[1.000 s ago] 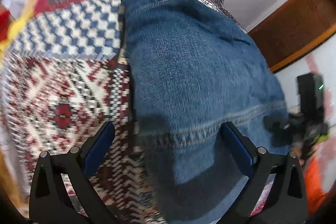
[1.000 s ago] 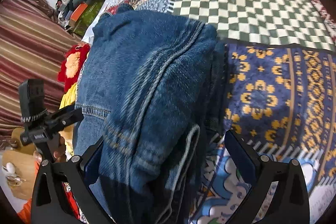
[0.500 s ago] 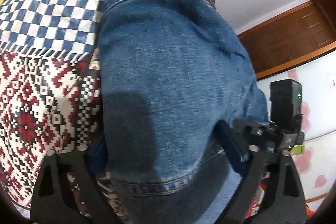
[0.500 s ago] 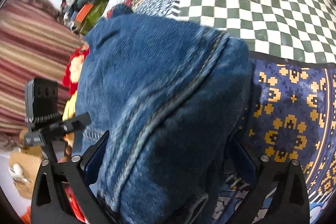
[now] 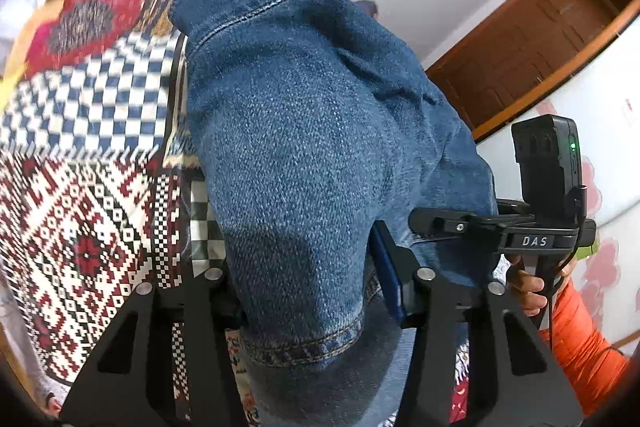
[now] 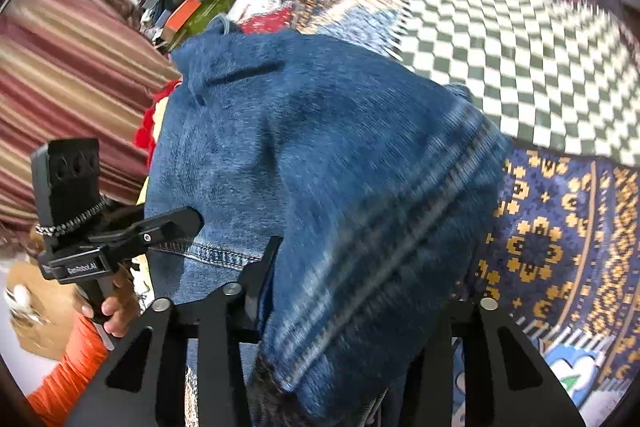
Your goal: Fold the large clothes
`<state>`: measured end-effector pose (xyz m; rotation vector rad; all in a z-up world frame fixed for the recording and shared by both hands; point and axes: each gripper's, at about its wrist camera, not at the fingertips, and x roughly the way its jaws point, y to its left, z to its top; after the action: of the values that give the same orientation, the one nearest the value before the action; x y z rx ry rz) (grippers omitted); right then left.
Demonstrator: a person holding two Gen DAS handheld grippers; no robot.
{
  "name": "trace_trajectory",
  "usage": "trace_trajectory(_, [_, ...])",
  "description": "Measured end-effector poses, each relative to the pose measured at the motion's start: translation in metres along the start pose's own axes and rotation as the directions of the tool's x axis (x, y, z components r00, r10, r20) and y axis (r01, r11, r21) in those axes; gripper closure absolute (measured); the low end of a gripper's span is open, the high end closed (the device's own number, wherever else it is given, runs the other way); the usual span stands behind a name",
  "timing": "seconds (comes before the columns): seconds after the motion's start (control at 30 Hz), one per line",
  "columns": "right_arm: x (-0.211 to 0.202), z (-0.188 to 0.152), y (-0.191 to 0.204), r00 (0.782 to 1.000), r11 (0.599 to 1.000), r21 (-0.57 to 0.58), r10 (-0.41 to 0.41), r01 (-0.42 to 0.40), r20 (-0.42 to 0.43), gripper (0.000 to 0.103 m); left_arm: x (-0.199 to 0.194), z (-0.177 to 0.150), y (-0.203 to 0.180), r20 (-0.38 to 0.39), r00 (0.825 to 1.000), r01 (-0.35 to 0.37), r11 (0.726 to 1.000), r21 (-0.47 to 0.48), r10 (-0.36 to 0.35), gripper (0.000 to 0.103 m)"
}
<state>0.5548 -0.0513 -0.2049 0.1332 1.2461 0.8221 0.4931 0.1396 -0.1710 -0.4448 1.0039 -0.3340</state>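
left wrist view: denim garment (image 5: 304,155) hem pinched by just-closed left gripper (image 5: 304,291); opposite corner likewise clamped by right gripper (image 6: 352,307), for lifting into fold.

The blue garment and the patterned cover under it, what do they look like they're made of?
The blue garment looks like denim: a speckled twill weave, a washed matte finish and tan double topstitching along the hem. The patterned cover looks like thin printed cotton, though a woven pattern can't be ruled out: flat, matte, with patchwork-style checks and geometric motifs and no visible pile.
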Motion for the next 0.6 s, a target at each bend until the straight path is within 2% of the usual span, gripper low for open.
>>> trace_trajectory(0.1, [-0.018, -0.001, 0.019, 0.999, 0.999, -0.035, -0.024, 0.024, 0.027, 0.070, -0.028, 0.001, -0.014, 0.049, 0.999, -0.016, 0.999, 0.034, 0.014, 0.053])
trace_trajectory(0.27, [-0.045, -0.002, 0.057, 0.997, 0.997, -0.075, -0.011, 0.017, 0.082, 0.070, -0.083, 0.000, -0.025, 0.121, 0.992, -0.036, 0.998, 0.056, 0.029, 0.053])
trace_trajectory(0.47, [-0.062, -0.011, 0.109, 0.994, 0.990, -0.139, 0.013, 0.002, 0.106, 0.070, -0.141, -0.014, -0.012, 0.181, 0.982, -0.064, 0.997, 0.052, 0.054, 0.053])
trace_trajectory(0.6, [-0.052, -0.018, 0.143, 0.995, 0.986, -0.166, 0.025, -0.009, 0.093, 0.070, -0.168, -0.029, 0.006, 0.195, 0.978, -0.083, 0.996, 0.030, 0.076, 0.053])
